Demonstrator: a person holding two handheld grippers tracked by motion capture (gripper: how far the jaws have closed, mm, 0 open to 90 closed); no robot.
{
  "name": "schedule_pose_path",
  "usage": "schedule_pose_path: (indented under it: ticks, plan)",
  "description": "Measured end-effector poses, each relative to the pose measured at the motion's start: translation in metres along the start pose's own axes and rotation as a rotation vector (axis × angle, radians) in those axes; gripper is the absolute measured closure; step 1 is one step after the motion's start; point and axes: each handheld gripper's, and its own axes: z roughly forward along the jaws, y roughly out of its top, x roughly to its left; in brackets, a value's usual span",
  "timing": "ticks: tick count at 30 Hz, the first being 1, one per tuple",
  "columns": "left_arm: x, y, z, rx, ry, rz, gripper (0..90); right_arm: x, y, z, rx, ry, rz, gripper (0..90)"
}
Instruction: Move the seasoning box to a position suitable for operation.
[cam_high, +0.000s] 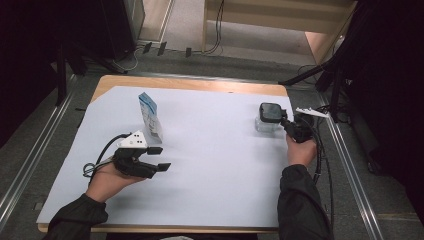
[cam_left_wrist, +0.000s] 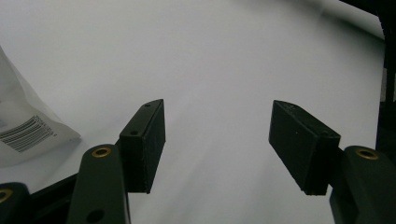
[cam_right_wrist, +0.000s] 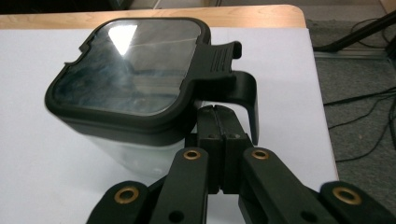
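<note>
Right tongs shut beneath a jar's handle, left tongs open beside a packet.

The right tongs (cam_right_wrist: 217, 135), jaws pressed flat together with nothing between, sit under the handle of the clear jar (cam_high: 266, 123), which stands with its dark lid (cam_right_wrist: 128, 70) on at the table's (cam_high: 210, 165) far right. The left tongs (cam_high: 157, 158) rest low at the near left, jaws wide apart and empty, close to the upright white-and-blue packet (cam_high: 149, 116).
</note>
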Motion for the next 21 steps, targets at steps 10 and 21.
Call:
schedule_pose_path:
  ticks: [10,21]
  plan:
    - [0.002,0.006,0.006,-0.010,-0.031,0.004,36.6,0.019,-0.014,-0.024,-0.026,0.066,0.053,61.4]
    - [0.002,0.011,0.015,-0.012,-0.059,0.026,35.2,0.039,-0.017,-0.015,-0.036,0.021,0.048,11.6]
